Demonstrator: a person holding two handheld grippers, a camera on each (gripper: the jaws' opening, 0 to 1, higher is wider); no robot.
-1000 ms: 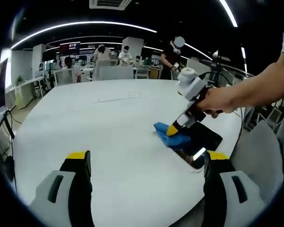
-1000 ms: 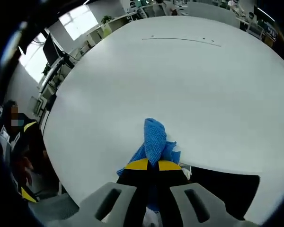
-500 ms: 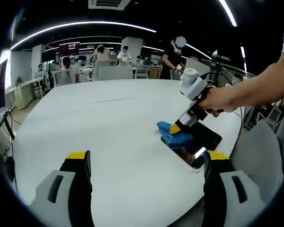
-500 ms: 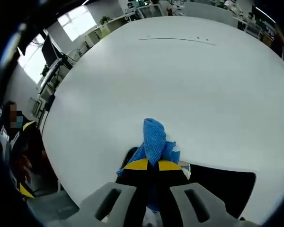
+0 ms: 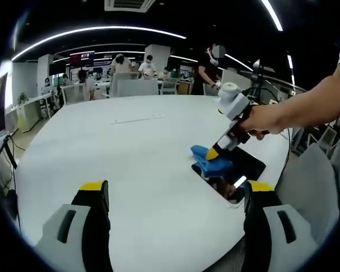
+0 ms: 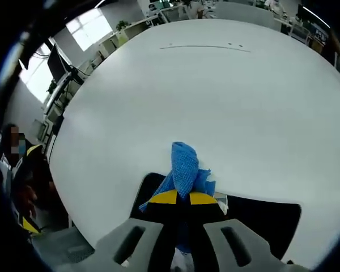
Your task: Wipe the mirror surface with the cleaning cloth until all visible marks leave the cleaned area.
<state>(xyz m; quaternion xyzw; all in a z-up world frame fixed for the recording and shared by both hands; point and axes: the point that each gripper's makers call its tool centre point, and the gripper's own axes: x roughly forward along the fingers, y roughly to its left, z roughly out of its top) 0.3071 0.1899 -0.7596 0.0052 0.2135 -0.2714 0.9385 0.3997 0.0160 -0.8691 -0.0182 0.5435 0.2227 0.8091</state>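
On the round white table, the dark rectangular mirror lies partly covered by the blue woven cleaning cloth, clamped in the right gripper. Left gripper agape, holding nothing. Open-plan office behind.

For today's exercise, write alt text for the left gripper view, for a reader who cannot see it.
A person's hand holds the right gripper, which presses a blue cleaning cloth onto a dark mirror lying flat near the edge of a round white table. The left gripper waits open in the foreground.
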